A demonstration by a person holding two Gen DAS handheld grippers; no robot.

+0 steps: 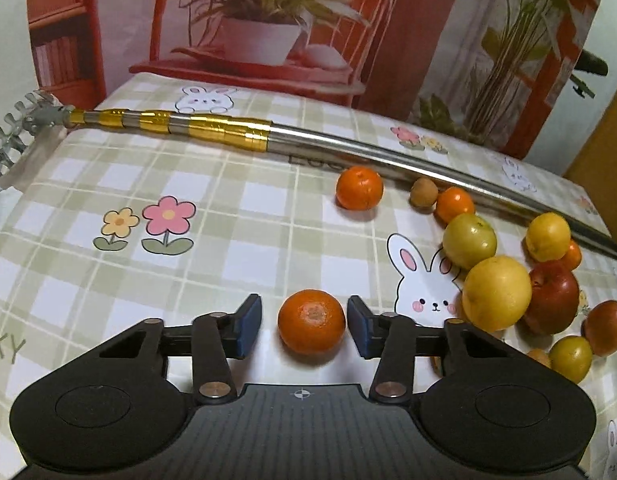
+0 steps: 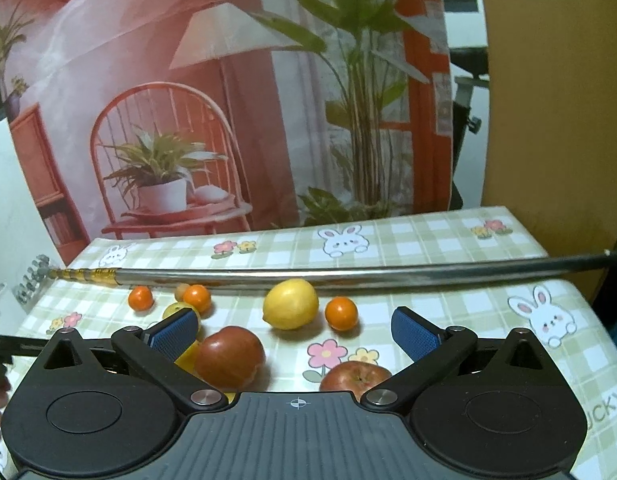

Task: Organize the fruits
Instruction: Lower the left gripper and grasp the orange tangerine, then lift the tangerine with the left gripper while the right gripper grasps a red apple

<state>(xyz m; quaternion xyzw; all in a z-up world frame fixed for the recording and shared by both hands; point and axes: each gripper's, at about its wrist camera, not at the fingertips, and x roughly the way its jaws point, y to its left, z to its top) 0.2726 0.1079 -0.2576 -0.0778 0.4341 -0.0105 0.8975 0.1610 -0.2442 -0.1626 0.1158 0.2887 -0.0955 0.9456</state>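
In the left wrist view a mandarin (image 1: 311, 322) lies on the checked tablecloth (image 1: 228, 264) between the blue pads of my left gripper (image 1: 304, 328). The right pad sits almost against it and a small gap shows at the left pad (image 1: 248, 328), so nothing presses on it. More fruit is piled to the right: a large yellow citrus (image 1: 496, 294), a greenish apple (image 1: 469, 240) and a red apple (image 1: 552, 296). My right gripper (image 2: 296, 336) stands wide open just above two red apples (image 2: 228, 356) (image 2: 356, 374), holding nothing. Beyond it lie a lemon (image 2: 290, 304) and a mandarin (image 2: 341, 313).
A long metal rod (image 1: 348, 146) with gold bands and a rake head (image 1: 16, 128) lies across the far side of the table, behind the fruit. Another mandarin (image 1: 359, 188) sits alone near it. A printed backdrop (image 2: 228, 120) hangs behind the table's far edge.
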